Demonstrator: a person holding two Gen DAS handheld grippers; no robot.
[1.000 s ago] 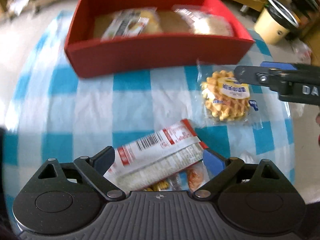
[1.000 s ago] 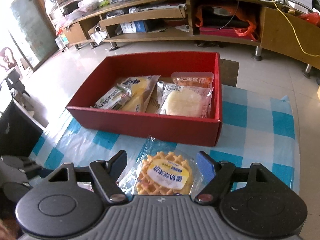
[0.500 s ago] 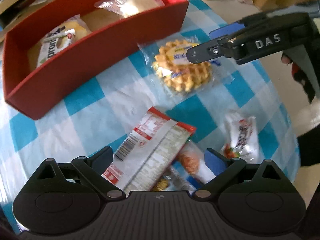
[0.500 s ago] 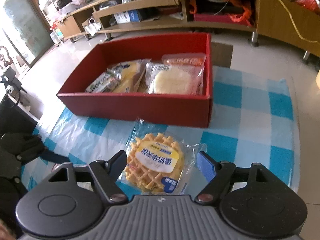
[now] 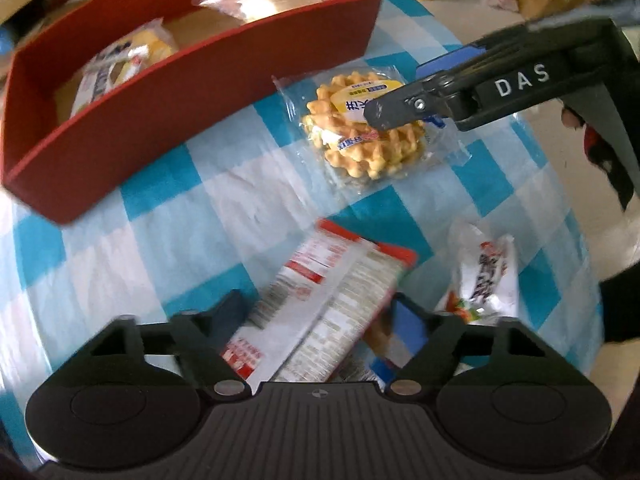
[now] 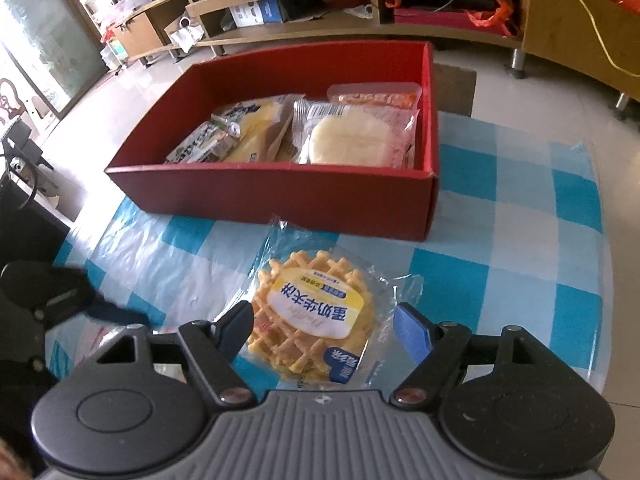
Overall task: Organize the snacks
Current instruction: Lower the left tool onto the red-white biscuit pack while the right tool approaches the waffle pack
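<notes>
My right gripper [image 6: 324,330] hangs spread wide over the waffle pack [image 6: 316,316], just before the red box [image 6: 280,194]. Left gripper [image 5: 320,320], also open, straddles the red-white packet [image 5: 324,304]. Risk: slick film slipping.

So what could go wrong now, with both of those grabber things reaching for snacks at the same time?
The right hand-held gripper is open around the waffle pack, whose loose clear wrapper could slip or crumple when pinched. The left hand-held gripper straddles the red-and-white packet lying on another snack, so it might drag both. The red box already holds several packs at its right end, so new ones could pile up there.
</notes>
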